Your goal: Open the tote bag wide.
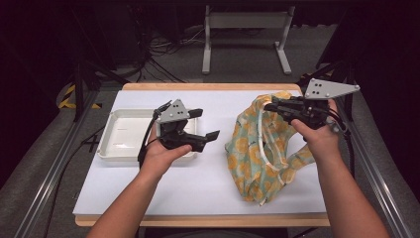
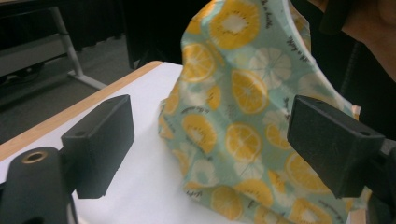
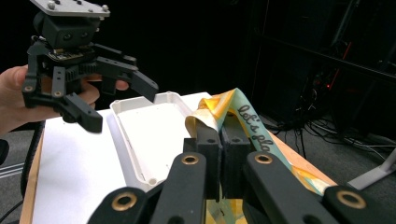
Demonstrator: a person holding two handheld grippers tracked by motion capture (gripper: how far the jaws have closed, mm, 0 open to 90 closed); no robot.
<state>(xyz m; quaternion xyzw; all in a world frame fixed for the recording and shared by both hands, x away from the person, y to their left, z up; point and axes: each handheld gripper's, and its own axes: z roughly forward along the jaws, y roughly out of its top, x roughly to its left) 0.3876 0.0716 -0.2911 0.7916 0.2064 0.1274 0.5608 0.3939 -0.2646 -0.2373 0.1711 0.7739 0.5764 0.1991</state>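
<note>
A cloth bag [image 1: 257,148] printed with orange slices on pale green stands bunched at the right of the white table top. My right gripper [image 1: 271,105] is shut on the bag's strap [image 3: 243,119] and holds its top edge up. In the right gripper view the strap folds over the closed jaws of my right gripper [image 3: 222,140]. My left gripper [image 1: 204,124] hovers open at mid-table, pointing right toward the bag, with nothing between its jaws. In the left gripper view the bag [image 2: 233,93] rises just beyond the spread jaws of my left gripper [image 2: 212,137].
A shallow white tray [image 1: 111,134] lies at the left of the table, just behind the left hand; it also appears as the tray [image 3: 119,140] in the right gripper view. A wooden edge [image 1: 208,87] borders the table. Cables and a metal stand occupy the floor beyond.
</note>
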